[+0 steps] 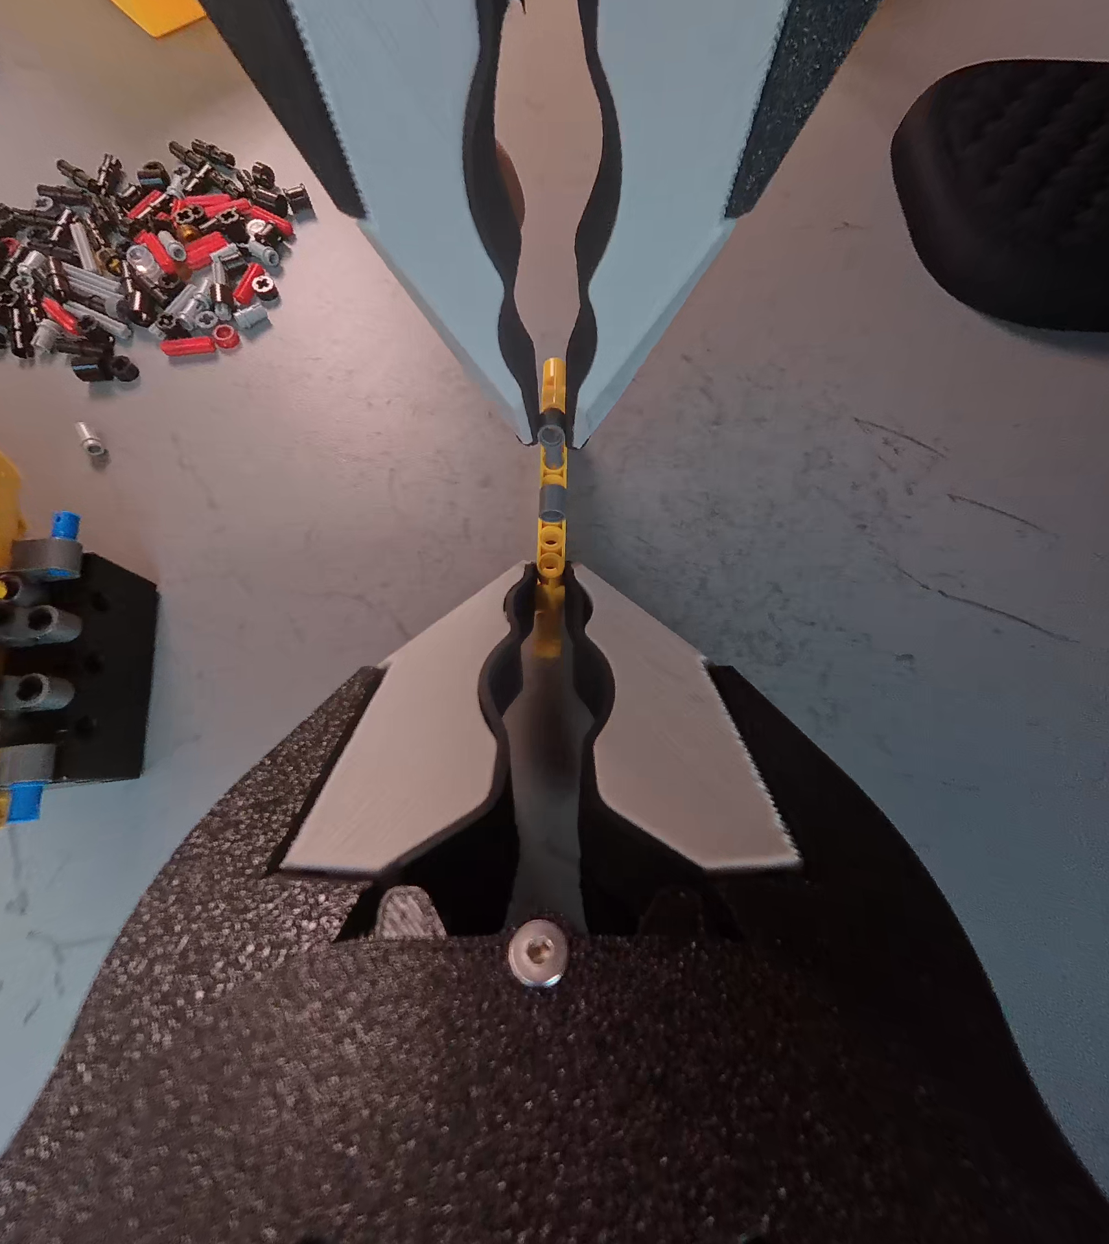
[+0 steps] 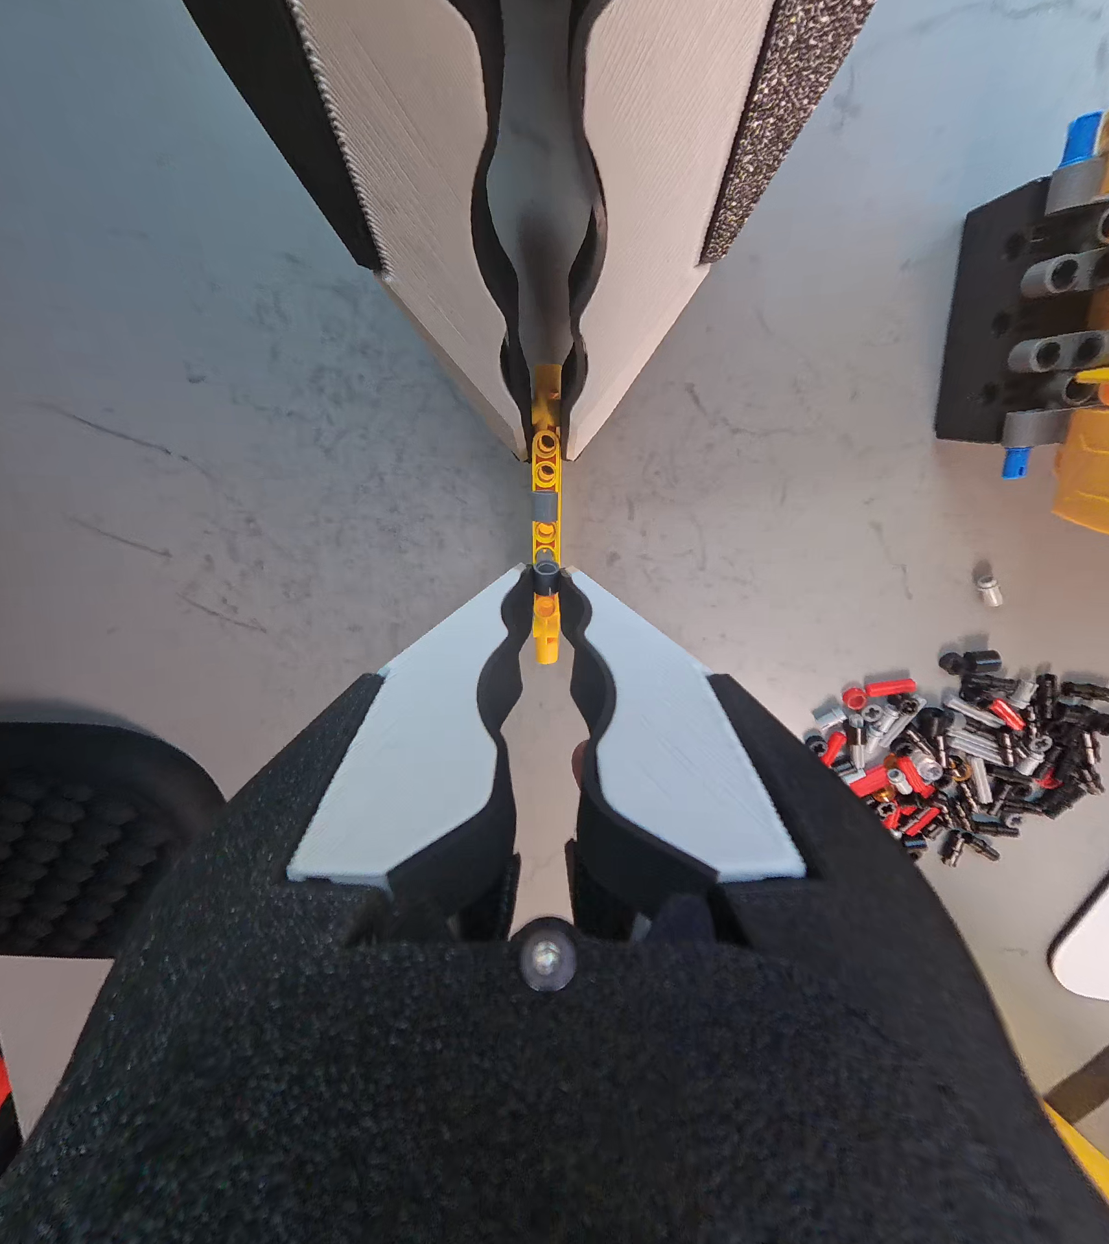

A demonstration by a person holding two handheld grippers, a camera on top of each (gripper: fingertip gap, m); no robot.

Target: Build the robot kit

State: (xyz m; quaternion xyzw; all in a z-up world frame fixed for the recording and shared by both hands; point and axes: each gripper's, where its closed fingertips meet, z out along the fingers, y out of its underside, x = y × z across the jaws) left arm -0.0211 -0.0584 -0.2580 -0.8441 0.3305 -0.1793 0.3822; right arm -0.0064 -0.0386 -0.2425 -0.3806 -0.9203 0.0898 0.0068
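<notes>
Yellow holed beam (image 1: pixel 551 511), two grey pins: clamped endwise by left gripper (image 1: pixel 550 569) and right gripper (image 2: pixel 546 572) above table (image 1: pixel 807 538). Risk: uneven pull twists beam free.

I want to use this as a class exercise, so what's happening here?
Two hand-held grippers face each other over a grey table, both shut on one yellow perforated beam: the left gripper and right gripper each pinch an end. Two grey pins sit in the beam. A pile of connector pins lies nearby.
</notes>
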